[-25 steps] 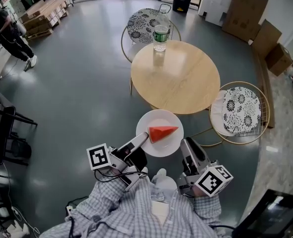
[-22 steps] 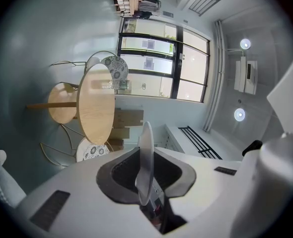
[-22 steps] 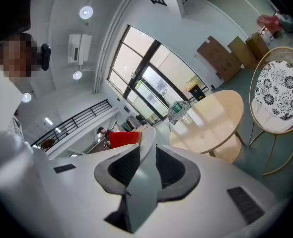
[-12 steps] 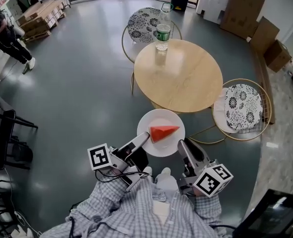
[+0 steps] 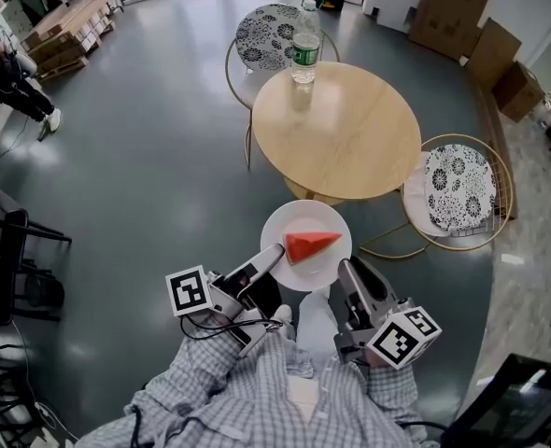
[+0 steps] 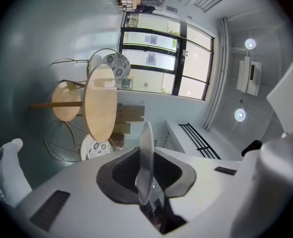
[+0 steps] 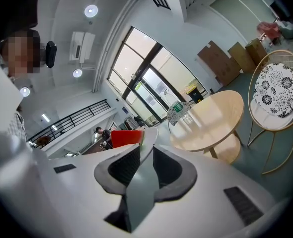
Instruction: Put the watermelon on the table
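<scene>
**Two grippers, one plate, just short of the table**

Both grippers are clamped on the same white plate (image 5: 323, 224). The left gripper (image 5: 274, 253) has its jaws closed on the rim at the plate's left. The right gripper (image 5: 343, 269) has its jaws closed on the rim at the near right. Each gripper view shows the plate edge-on, pinched between the pads.

The watermelon (image 5: 308, 245), a red wedge, lies on the plate with its tip pointing right. The plate is held above the grey floor, just short of the near edge of the round wooden table (image 5: 350, 138). A clear water bottle (image 5: 304, 47) with a green label stands at the table's far edge. One chair with a patterned cushion (image 5: 266, 34) sits beyond the table. Another patterned chair (image 5: 458, 189) sits to its right.
</scene>
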